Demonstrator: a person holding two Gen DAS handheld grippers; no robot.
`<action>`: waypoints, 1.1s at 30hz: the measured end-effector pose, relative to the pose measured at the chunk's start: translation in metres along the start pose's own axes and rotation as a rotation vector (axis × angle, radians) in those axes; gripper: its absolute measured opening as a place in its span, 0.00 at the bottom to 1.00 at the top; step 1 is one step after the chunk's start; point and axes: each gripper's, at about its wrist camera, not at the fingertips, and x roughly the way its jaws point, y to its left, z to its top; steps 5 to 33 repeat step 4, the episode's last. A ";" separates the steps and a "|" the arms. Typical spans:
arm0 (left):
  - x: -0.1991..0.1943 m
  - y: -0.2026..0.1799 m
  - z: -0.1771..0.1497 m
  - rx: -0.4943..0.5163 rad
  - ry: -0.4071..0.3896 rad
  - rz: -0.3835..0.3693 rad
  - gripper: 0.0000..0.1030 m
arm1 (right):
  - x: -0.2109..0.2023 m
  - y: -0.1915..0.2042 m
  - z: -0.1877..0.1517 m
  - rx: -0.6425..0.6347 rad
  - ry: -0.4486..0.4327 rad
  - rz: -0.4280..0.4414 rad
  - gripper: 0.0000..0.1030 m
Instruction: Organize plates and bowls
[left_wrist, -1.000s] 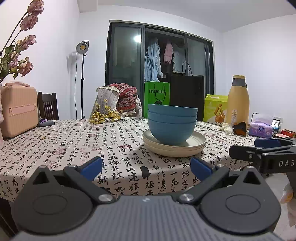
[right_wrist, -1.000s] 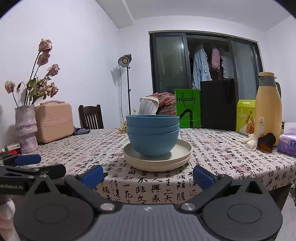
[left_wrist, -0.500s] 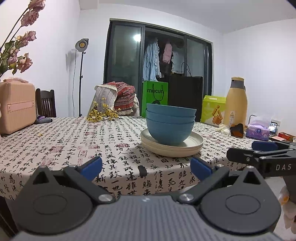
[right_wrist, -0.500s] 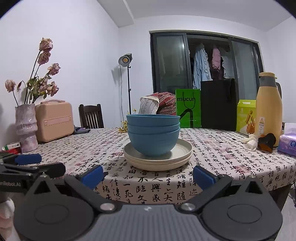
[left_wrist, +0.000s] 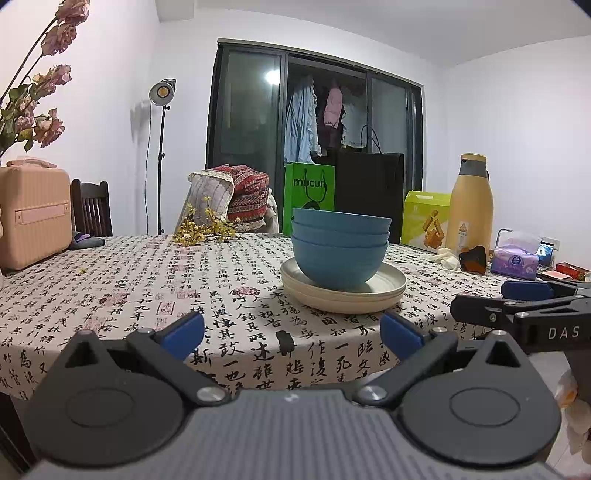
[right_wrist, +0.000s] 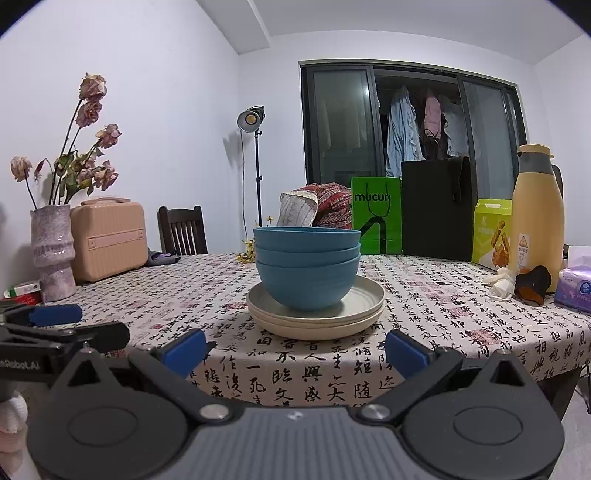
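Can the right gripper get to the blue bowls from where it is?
Probably yes. The right gripper is open and points straight at the blue bowls, stacked on the cream plates. Only bare tablecloth lies between them, though it must move forward first.

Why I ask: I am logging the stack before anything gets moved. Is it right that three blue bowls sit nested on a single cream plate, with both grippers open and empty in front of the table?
Not quite. The three blue bowls sit on several stacked cream plates, not one; the right wrist view shows layered rims. Both the left gripper and the right gripper are open and empty.
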 end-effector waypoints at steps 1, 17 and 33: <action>0.000 0.000 0.000 0.002 -0.001 0.001 1.00 | 0.000 0.000 0.000 -0.001 0.000 0.000 1.00; 0.000 0.000 0.000 0.003 -0.001 0.002 1.00 | 0.000 0.000 0.000 -0.002 0.000 0.000 1.00; 0.000 0.000 0.000 0.003 -0.001 0.002 1.00 | 0.000 0.000 0.000 -0.002 0.000 0.000 1.00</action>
